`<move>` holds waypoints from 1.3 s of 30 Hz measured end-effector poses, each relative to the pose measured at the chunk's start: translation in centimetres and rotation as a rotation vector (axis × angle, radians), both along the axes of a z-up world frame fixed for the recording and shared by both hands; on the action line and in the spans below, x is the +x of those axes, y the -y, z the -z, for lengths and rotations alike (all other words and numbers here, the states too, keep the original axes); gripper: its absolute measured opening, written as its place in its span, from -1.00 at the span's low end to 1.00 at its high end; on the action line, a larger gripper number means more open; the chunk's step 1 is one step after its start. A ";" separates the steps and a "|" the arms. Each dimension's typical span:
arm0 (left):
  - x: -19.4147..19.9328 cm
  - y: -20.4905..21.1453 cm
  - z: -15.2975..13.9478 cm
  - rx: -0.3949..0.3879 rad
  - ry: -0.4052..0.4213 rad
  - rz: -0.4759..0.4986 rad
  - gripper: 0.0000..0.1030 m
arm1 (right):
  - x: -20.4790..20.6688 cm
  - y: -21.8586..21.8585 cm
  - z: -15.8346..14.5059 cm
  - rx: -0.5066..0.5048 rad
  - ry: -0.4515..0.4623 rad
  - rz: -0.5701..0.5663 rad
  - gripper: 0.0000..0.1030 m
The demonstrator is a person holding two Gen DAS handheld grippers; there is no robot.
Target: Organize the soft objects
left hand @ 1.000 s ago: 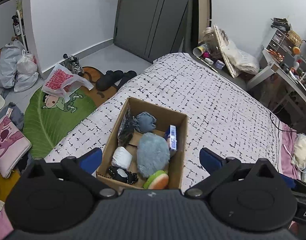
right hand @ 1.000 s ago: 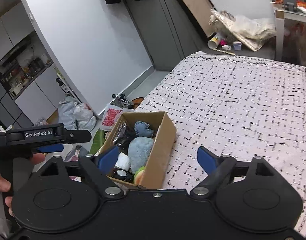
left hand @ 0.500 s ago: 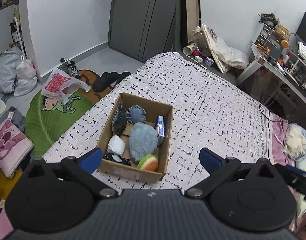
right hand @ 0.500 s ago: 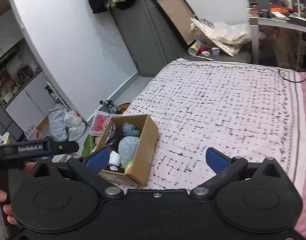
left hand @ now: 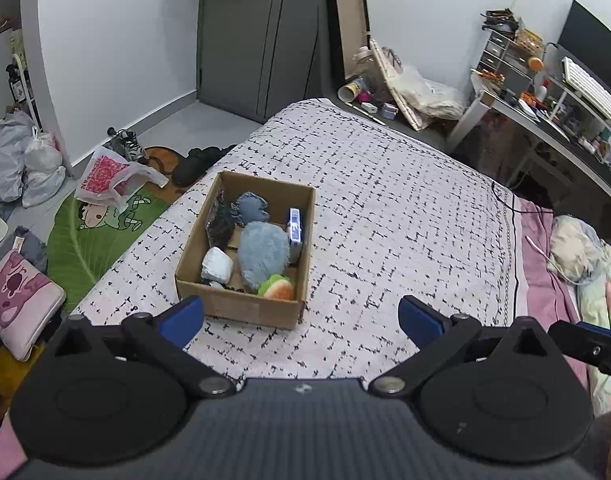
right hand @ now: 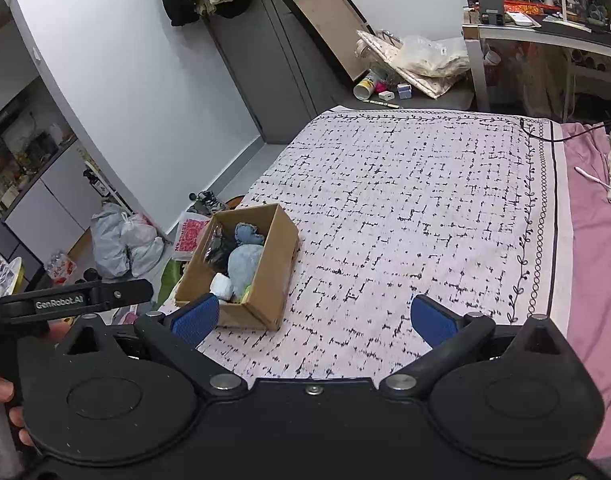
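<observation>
A cardboard box (left hand: 241,306) sits on the patterned bedspread (left hand: 405,208) near the bed's left edge; it also shows in the right wrist view (right hand: 271,276). Inside lie a fluffy blue plush (left hand: 263,254), a denim-blue soft toy (left hand: 249,206), a white rolled cloth (left hand: 217,266), a green-and-orange plush (left hand: 277,288), a dark item (left hand: 219,222) and a blue-and-white carton (left hand: 294,230). My left gripper (left hand: 301,318) is open and empty, held above and in front of the box. My right gripper (right hand: 311,318) is open and empty, to the right of the box.
The floor left of the bed holds a green leaf rug (left hand: 89,236), a pink cushion (left hand: 17,304), plastic bags (left hand: 21,160) and shoes (left hand: 197,160). A cluttered desk (left hand: 557,120) stands at the right. Pink bedding (left hand: 557,280) and a pillow (left hand: 573,244) lie right of the bedspread.
Both grippers have pulled back and up from the box, so it looks smaller and farther. Both stay open and empty.
</observation>
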State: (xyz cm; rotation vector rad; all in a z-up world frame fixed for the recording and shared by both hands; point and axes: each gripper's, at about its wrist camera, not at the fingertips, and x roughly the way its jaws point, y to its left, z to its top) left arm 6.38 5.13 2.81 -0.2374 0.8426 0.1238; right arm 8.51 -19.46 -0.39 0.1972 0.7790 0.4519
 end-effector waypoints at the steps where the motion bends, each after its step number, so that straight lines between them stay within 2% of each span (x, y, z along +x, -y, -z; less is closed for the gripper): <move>1: -0.3 0.2 0.0 0.001 0.002 0.004 0.99 | -0.5 0.1 -0.1 0.006 0.002 -0.001 1.00; 7: -2.2 1.5 0.1 0.018 0.008 0.030 0.99 | -2.8 0.0 -0.7 0.035 0.029 -0.025 1.00; 15: -4.7 1.8 0.3 0.053 0.020 0.035 0.99 | -4.3 0.8 -0.4 0.083 0.028 0.007 1.00; 23: -6.5 1.8 0.6 0.080 0.019 0.040 0.99 | -5.8 0.5 0.0 0.053 0.048 -0.005 1.00; 39: -7.2 2.2 0.4 0.130 0.006 0.046 0.99 | -6.0 0.6 0.2 0.041 0.049 0.003 1.00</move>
